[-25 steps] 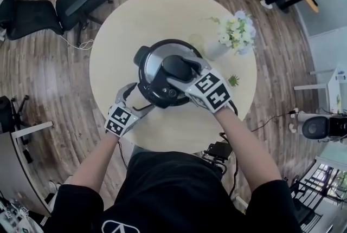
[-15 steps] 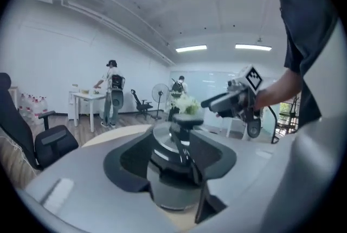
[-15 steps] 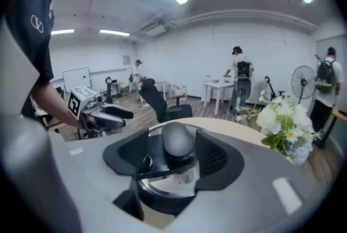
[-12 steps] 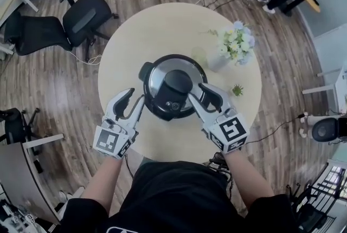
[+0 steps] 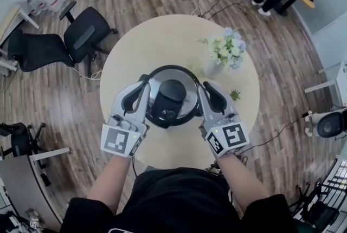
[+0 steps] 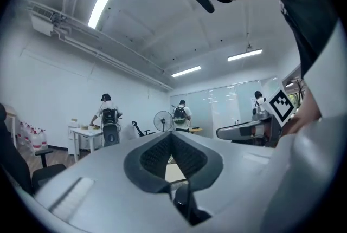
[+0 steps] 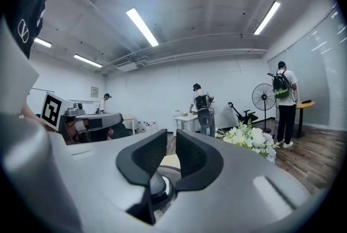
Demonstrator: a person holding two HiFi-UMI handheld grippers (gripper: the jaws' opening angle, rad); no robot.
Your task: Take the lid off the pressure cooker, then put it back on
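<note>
The pressure cooker (image 5: pixel 171 97) stands on the round table (image 5: pixel 157 37) with its steel lid and black handle (image 5: pixel 172 91) in place. Both grippers are held up off the table and point level, away from me. In the head view they flank the cooker without touching it. My left gripper (image 5: pixel 142 88) (image 6: pixel 171 137) is shut, its tips meeting with nothing between them. My right gripper (image 5: pixel 205 88) (image 7: pixel 171 138) is closing; a narrow gap still shows between its pads and nothing is in it. Part of the lid (image 7: pixel 157 186) shows low between the right jaws.
A vase of white and pale flowers (image 5: pixel 229 50) (image 7: pixel 252 140) stands at the table's right, with a small green plant (image 5: pixel 234 95) beside the cooker. Black office chairs (image 5: pixel 81 28) stand to the left. Several people (image 7: pixel 201 104) work at the room's far side. Cables cross the floor.
Both grippers came away from the cooker, rose and tipped up to level. The right one left the lid handle. Both sets of jaws have closed in.
</note>
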